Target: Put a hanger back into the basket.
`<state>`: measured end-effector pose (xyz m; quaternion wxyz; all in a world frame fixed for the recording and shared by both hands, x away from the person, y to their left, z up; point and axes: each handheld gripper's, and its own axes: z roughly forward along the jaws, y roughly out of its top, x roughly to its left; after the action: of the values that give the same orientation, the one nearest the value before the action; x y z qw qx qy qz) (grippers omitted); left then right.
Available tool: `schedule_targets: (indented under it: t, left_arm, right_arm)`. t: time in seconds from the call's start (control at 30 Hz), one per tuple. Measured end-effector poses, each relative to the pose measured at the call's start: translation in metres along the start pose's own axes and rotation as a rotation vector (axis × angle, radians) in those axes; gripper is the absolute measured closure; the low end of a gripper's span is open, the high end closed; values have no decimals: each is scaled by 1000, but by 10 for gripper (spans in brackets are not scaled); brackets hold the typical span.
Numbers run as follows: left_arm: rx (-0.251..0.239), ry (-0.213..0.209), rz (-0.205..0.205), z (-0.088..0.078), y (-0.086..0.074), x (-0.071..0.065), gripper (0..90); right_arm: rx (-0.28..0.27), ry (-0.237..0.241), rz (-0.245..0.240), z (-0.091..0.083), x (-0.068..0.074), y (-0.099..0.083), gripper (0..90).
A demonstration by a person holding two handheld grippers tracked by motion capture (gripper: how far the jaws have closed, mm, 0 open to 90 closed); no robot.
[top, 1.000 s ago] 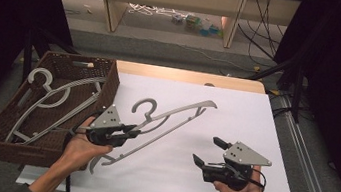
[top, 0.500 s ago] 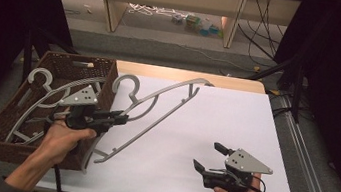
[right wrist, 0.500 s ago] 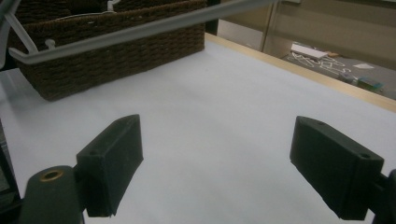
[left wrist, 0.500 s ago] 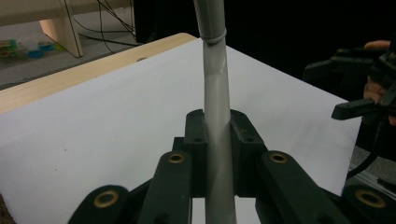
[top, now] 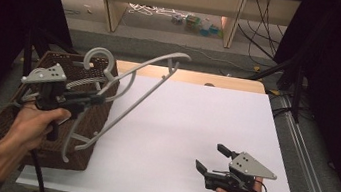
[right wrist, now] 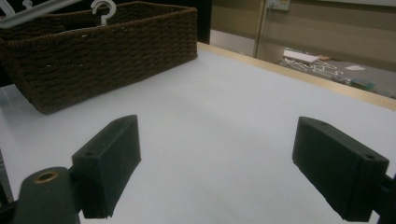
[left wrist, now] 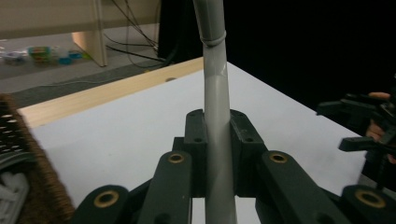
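**Grey hanger up over the basket, other gripper idle**

Left gripper [top: 94, 99] clamped tight on a pale grey plastic clothes hanger [top: 131, 90], held up off the table and tilted, hook end [top: 98, 58] high above the basket's far rim, lower bar angling down past the basket's near right corner. In the left gripper view, both black pads [left wrist: 243, 140] pressed flat against the grey bar [left wrist: 217, 121], one on each side, bar running straight up between them.

Dark brown woven wicker basket [top: 2, 128] sitting at the left edge of the white table surface [top: 179, 127], with more pale grey hangers [top: 82, 81] lying inside. Same basket [right wrist: 102, 51] seen from the right gripper view, a small white hook [right wrist: 102, 9] poking up above its rim.

Right gripper [top: 210, 159] low near the front right of the table, well apart from hanger and basket. Jaws spread wide, just been opening a touch more, nothing between them but bare white tabletop [right wrist: 210, 116]. Pads [right wrist: 112, 154] clear of the surface.

Wooden strip [top: 186, 75] along the table's far edge, cables and clutter on the floor beyond.
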<state>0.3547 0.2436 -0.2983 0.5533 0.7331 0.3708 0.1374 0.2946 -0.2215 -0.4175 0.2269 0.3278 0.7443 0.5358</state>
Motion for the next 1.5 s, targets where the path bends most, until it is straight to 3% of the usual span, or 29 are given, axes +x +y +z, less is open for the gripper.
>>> schedule_targets:
  t: [0.03, 0.13, 0.17, 0.23, 0.3, 0.4, 0.43, 0.47, 0.6, 0.67, 1.03, 1.23, 1.5]
  left_arm:
    - [-3, 11, 1, -2, 1, 3, 794]
    - [0, 52, -18, -10, 3, 16, 794]
    - [2, 66, -14, -12, 3, 20, 794]
    - [1, 110, -25, -17, 5, 30, 794]
    - [7, 127, -42, -21, 6, 37, 794]
    - [3, 169, -36, -28, 8, 49, 794]
    - [5, 175, -33, -30, 8, 52, 794]
    - [15, 187, -10, -33, 9, 57, 795]
    - [33, 217, 2, -42, 8, 69, 796]
    - [40, 232, 13, -47, 7, 76, 795]
    - [58, 342, 33, -73, -5, 113, 795]
    - [70, 376, 54, -79, -14, 126, 795]
    - [66, 366, 104, -80, -25, 140, 795]
  right_arm:
    - [-8, -8, -18, 1, -1, 0, 162]
    - [-1, 6, 2, 1, -2, -2, 162]
    - [-2, -11, -17, 1, -4, -2, 162]
    - [1, -9, -17, 1, -4, -2, 162]
    - [6, -8, -19, 0, -4, -2, 162]
    - [13, 7, 5, 1, -2, -3, 162]
    - [33, -10, -21, -1, -4, -2, 162]
    - [34, -8, -19, -1, -4, -2, 162]
    - [28, 4, -3, 0, -2, -2, 163]
    - [27, 2, -20, 1, -3, -3, 163]
    - [31, 13, -31, 3, -2, -3, 164]
    - [54, 22, -15, 3, -1, -3, 165]
    - [42, 22, -29, 3, -2, -3, 166]
